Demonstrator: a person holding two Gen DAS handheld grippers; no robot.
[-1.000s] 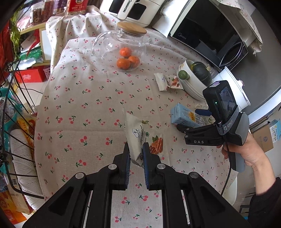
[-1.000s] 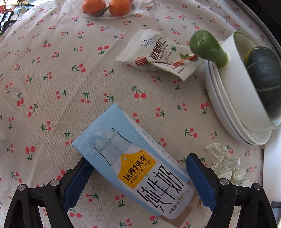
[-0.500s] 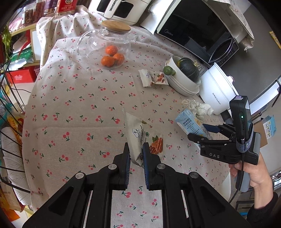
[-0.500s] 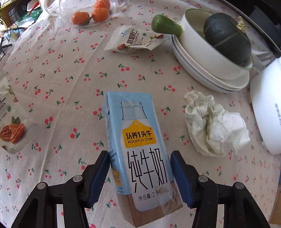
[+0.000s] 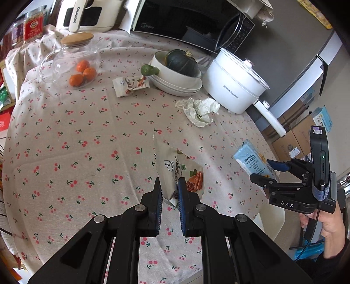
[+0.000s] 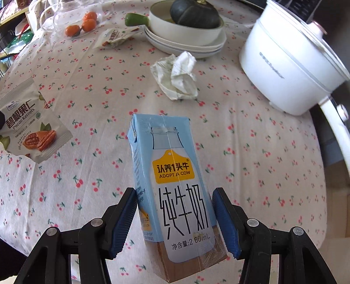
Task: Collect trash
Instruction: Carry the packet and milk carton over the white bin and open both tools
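Observation:
My left gripper (image 5: 169, 194) is shut on a white pecan snack packet (image 5: 175, 170) and holds it above the cherry-print tablecloth (image 5: 87, 131). That same packet (image 6: 32, 126) hangs at the left of the right wrist view. My right gripper (image 6: 175, 220) is shut on a light-blue milk carton (image 6: 172, 185), lifted off the table; the carton (image 5: 253, 162) and right gripper (image 5: 268, 174) show at the right of the left wrist view, beyond the table's edge. A crumpled paper wad (image 5: 199, 109) and a second snack packet (image 5: 131, 84) lie on the table.
At the back stand a glass jar of oranges (image 5: 72, 63), stacked white bowls holding a dark squash (image 5: 179, 72), a white electric pot (image 5: 236, 87) and a microwave (image 5: 186, 19). Cardboard boxes (image 5: 293, 139) sit on the floor at right. A person's hand (image 5: 328, 222) holds the right gripper.
The right gripper closed on the milk carton, stood it up and lifted it off the table toward the table's right edge. The left gripper moved right and rolled, still holding the packet.

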